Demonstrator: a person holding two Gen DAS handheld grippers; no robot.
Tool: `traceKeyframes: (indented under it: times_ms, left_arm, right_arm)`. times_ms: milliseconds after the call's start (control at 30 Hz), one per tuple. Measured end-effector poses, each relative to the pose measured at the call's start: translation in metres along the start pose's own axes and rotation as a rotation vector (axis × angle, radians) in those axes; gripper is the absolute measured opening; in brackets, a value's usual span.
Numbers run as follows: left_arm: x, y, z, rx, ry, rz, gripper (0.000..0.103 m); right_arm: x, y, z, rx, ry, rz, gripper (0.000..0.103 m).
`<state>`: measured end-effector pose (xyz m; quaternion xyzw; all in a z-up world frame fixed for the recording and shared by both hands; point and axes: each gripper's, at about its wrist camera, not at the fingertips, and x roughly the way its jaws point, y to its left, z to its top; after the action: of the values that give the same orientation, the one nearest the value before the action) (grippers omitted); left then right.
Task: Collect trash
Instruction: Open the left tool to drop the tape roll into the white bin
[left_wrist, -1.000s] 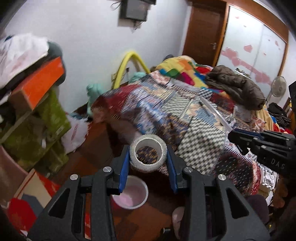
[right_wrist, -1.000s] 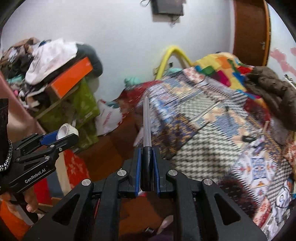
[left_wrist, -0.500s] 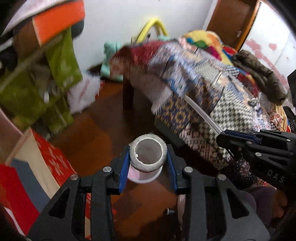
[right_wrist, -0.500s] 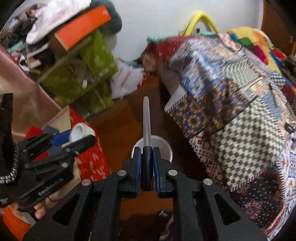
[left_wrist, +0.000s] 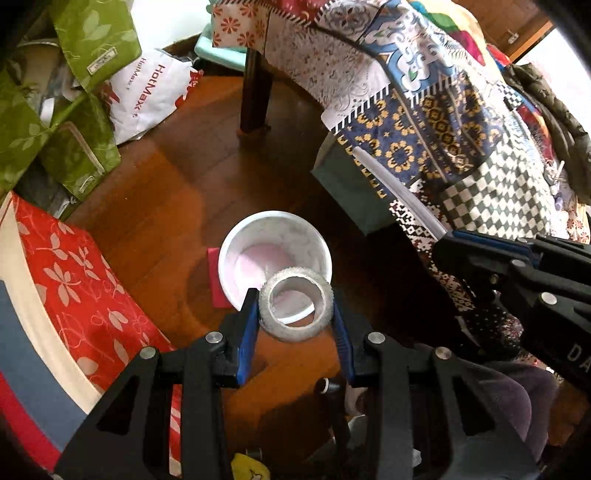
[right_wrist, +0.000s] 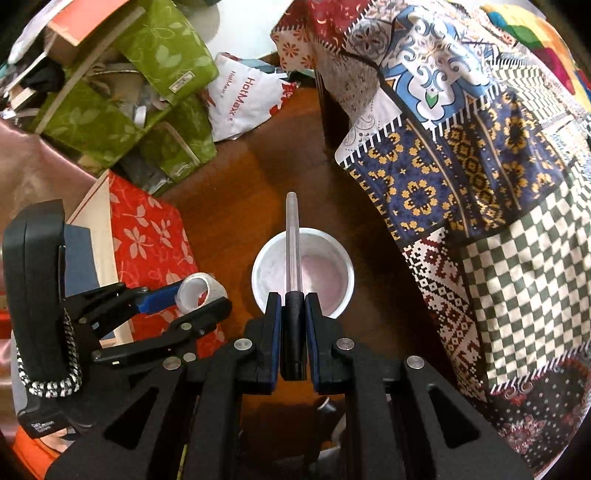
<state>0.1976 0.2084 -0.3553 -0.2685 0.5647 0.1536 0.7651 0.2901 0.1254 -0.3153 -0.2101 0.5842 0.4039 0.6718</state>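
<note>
A white round bin (left_wrist: 274, 247) with a pinkish bottom stands on the dark wooden floor (left_wrist: 177, 192). My left gripper (left_wrist: 294, 314) is shut on a grey-white tape roll (left_wrist: 295, 320), held just above the bin's near rim. My right gripper (right_wrist: 293, 310) is shut on a pen (right_wrist: 292, 243) with a clear barrel and black end; the barrel points out over the bin (right_wrist: 325, 273). In the right wrist view the left gripper (right_wrist: 199, 295) with the tape roll (right_wrist: 197, 291) hangs left of the bin. In the left wrist view the pen (left_wrist: 399, 192) juts from the right gripper (left_wrist: 447, 236) at right.
A bed under a patchwork quilt (left_wrist: 443, 110) fills the right side, its dark leg (left_wrist: 255, 96) on the floor. Green boxes (right_wrist: 110, 110), a white HotMax bag (left_wrist: 147, 92) and a red flowered box (left_wrist: 74, 280) crowd the left. A pink card (left_wrist: 214, 277) lies beside the bin.
Both grippers have dropped and tipped downward toward the floor. The bin has grown larger and now lies right under the tape roll and the pen. Both grips are unchanged.
</note>
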Motion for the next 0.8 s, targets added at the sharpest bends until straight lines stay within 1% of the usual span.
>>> traceKeyframes:
  times_ms: [100, 200, 233, 267, 333, 367, 400, 500, 667, 800]
  left_arm:
    - [0.005, 0.0, 0.009, -0.006, 0.015, -0.011, 0.037]
    - [0.007, 0.001, 0.017, -0.016, 0.012, -0.016, 0.037]
    - [0.007, 0.002, 0.02, -0.018, 0.011, -0.015, 0.041]
    - [0.007, 0.003, 0.022, -0.02, 0.01, -0.008, 0.047]
    - [0.004, 0.006, 0.024, -0.028, -0.002, 0.008, 0.053]
    - [0.003, 0.008, 0.024, -0.032, -0.005, 0.009, 0.053]
    - [0.002, 0.009, 0.025, -0.033, -0.003, 0.006, 0.053]
    - [-0.004, 0.012, 0.024, -0.033, -0.013, 0.021, 0.053]
    - [-0.027, 0.009, 0.02, 0.0, -0.069, 0.065, 0.053]
    - [-0.054, 0.003, 0.014, 0.01, -0.121, 0.053, 0.053]
  right_arm:
    - [0.004, 0.002, 0.009, -0.031, -0.003, -0.001, 0.012]
    - [0.007, 0.003, 0.016, -0.035, 0.005, 0.027, 0.014]
    - [0.009, 0.001, 0.017, -0.029, 0.014, 0.034, 0.016]
    - [0.011, 0.0, 0.019, -0.018, 0.019, 0.042, 0.019]
    - [0.011, -0.002, 0.021, -0.008, 0.018, 0.037, 0.028]
    - [0.011, -0.003, 0.021, -0.006, 0.014, 0.031, 0.034]
    - [0.01, -0.004, 0.021, -0.004, 0.007, 0.027, 0.036]
    - [0.004, -0.007, 0.019, 0.005, -0.008, 0.017, 0.036]
    - [-0.012, -0.007, 0.011, -0.018, -0.038, -0.02, 0.036]
    - [-0.033, -0.005, 0.0, -0.04, -0.076, -0.044, 0.036]
